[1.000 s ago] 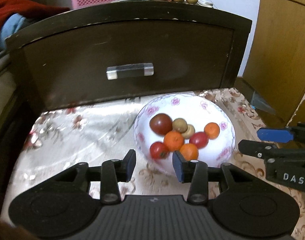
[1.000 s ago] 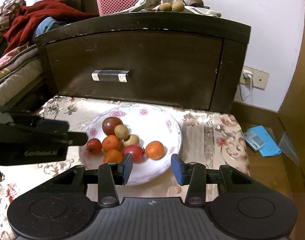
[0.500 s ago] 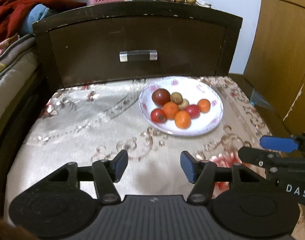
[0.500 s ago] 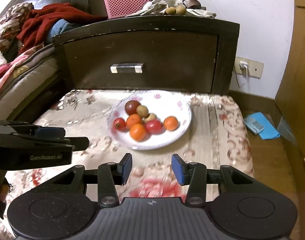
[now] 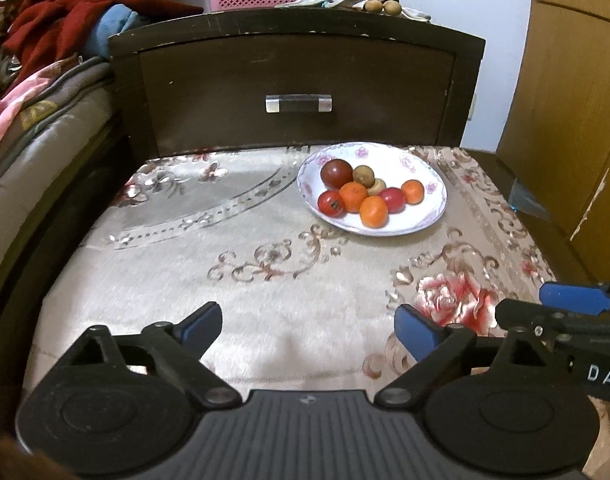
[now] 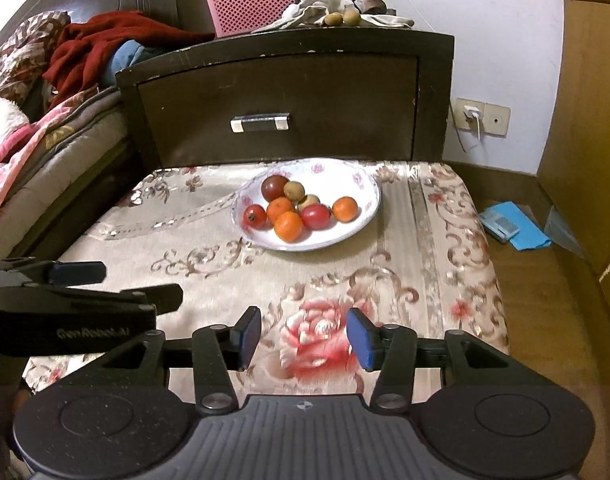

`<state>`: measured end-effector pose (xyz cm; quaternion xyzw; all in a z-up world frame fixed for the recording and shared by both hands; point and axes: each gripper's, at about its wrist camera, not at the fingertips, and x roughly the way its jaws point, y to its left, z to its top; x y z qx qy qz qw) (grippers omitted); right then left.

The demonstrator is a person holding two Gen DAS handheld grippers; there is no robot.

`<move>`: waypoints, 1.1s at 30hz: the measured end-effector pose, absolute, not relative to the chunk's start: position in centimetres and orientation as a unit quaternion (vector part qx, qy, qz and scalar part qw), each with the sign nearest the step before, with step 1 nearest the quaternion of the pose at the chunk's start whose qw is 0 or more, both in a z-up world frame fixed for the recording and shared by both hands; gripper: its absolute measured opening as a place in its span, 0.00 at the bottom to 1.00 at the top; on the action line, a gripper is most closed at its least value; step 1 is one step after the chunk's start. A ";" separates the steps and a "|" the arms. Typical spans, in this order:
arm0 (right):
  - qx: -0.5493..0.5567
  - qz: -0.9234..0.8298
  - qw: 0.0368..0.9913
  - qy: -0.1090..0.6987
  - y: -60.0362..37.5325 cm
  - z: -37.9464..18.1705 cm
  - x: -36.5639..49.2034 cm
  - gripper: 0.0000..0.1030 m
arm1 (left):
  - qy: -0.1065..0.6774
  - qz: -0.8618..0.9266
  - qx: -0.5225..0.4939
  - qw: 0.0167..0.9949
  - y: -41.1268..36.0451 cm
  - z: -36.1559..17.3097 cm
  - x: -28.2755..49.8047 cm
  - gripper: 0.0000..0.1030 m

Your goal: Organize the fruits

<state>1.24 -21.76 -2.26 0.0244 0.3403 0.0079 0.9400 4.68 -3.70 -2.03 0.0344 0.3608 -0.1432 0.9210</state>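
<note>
Apparently done: fruits (image 5: 363, 194) all sit in plate (image 5: 433, 216).
Left gripper (image 5: 307, 326): jaws opening, empty.
Right gripper (image 6: 303, 336): jaws opening, empty.
Left: nothing evident.

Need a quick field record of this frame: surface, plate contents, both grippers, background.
surface: floral cloth in front of a dark drawer unit
plate: white floral plate, far right part of the cloth
fruit on plate: dark red tomato, two smaller red tomatoes, three oranges, two small brown fruits
left gripper: jaws opening, nothing between them
right gripper: jaws opening, nothing between them
on top of unit: pink basket, two more brown fruits
</note>
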 end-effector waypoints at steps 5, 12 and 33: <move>0.026 0.006 0.940 0.340 -21.5 -2.3 -0.1 0.40 | 0.350 -0.136 0.054 0.925 -3.8 -2.0 3.0 1.00; 0.028 0.001 0.939 0.343 -21.3 -2.6 -1.8 0.40 | 0.352 -0.138 0.051 0.924 -3.4 -2.1 1.4 1.00; 0.025 -0.003 0.935 0.355 -20.4 -3.3 -4.7 0.41 | 0.352 -0.134 0.056 0.925 -3.1 -2.5 -1.4 1.00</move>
